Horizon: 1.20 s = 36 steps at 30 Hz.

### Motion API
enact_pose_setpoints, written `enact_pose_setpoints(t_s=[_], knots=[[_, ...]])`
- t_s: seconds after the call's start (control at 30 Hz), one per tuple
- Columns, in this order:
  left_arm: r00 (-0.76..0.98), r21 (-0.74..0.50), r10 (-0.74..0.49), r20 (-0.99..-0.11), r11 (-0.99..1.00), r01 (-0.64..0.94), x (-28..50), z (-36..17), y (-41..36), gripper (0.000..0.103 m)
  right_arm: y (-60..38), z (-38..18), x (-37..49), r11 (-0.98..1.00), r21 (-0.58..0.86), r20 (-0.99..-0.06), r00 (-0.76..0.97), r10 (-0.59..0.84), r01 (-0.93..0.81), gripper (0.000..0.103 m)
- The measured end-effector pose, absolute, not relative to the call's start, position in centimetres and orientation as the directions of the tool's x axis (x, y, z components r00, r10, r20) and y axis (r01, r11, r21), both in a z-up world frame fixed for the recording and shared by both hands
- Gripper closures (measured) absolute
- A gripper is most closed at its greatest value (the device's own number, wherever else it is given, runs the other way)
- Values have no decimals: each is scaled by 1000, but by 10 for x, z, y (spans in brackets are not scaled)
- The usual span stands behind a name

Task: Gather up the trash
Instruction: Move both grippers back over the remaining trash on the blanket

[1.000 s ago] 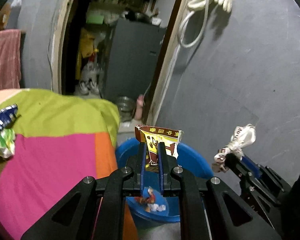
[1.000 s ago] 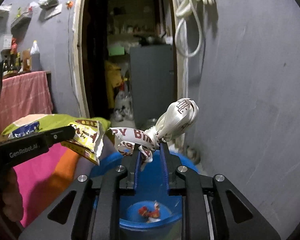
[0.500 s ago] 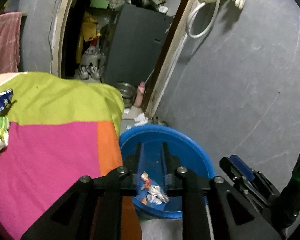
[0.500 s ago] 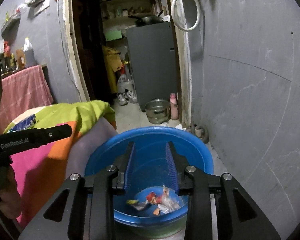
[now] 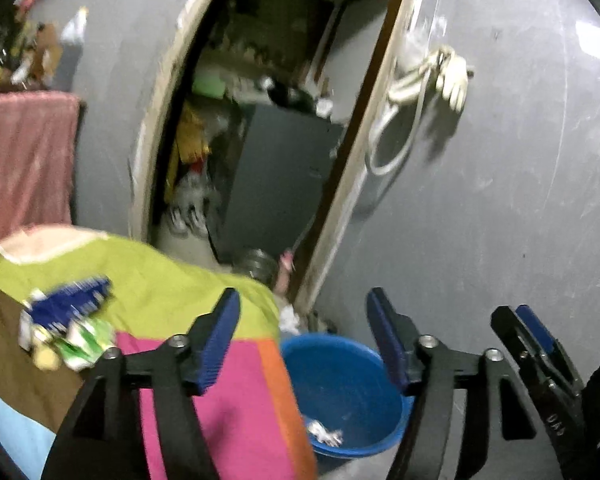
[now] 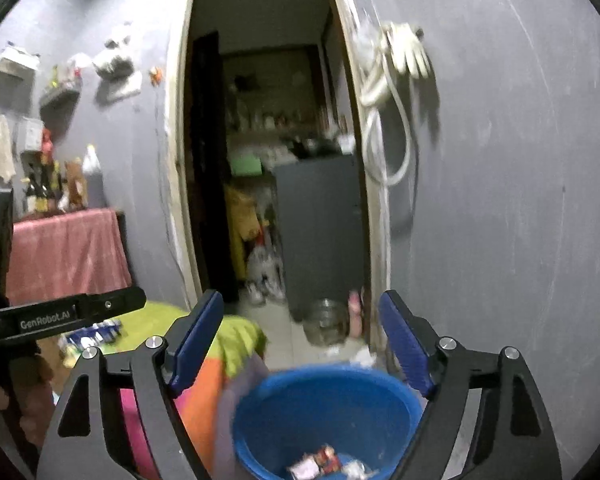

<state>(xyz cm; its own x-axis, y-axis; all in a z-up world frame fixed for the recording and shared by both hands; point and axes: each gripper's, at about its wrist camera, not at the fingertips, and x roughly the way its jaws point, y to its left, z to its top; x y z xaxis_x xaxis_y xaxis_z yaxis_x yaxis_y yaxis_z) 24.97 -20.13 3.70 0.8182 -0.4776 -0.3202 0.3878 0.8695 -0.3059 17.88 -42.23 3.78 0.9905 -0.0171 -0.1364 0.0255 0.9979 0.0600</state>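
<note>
Both drops done. 1 s ago the left gripper (image 5: 302,340) pinched a yellow snack wrapper and the right gripper (image 6: 300,344) a knotted white wrapper, both over the blue basin (image 6: 396,392). Now each claw stands spread wide, nothing between the fingers, and both have lifted up and back from the basin.

Basin contents: crumpled wrappers (image 6: 328,466) on the bottom, more than 1 s ago; seen also in the left view (image 5: 324,436).

Outstanding: trash pile (image 5: 66,334), i.e. a blue packet and green/white wrappers, lies on the multicolour cloth (image 5: 228,400), well left of the basin, w/ neither claw touching it. Blurred; piece count not readable.

Judgement: task partly done. Left gripper faces toward that pile, so next pick is prob. there, then back to the basin.
</note>
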Motion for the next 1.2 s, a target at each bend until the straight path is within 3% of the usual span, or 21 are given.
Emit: enact_pose_setpoints(t_s=[0.13, 0.3, 0.83, 1.07, 1.2], knots=[[862, -288, -440, -251, 884, 368, 235, 59, -164, 17, -399, 59, 171, 998, 62, -70, 998, 0, 4, 2], [901, -256, -380, -207, 910, 325, 213, 70, -122, 5, -369, 76, 161, 998, 37, -16, 999, 42, -41, 0], [970, -183, -204, -130, 967, 179, 177, 69, -11, 2, -259, 87, 149, 990, -6, 112, 984, 141, -141, 0], [981, -157, -121, -149, 983, 97, 182, 50, 27, 2, -219, 70, 169, 985, -33, 89, 981, 174, -172, 0], [973, -159, -96, -208, 985, 63, 196, 30, 44, 2, -203, 54, 189, 980, -73, 36, 981, 190, -187, 0]])
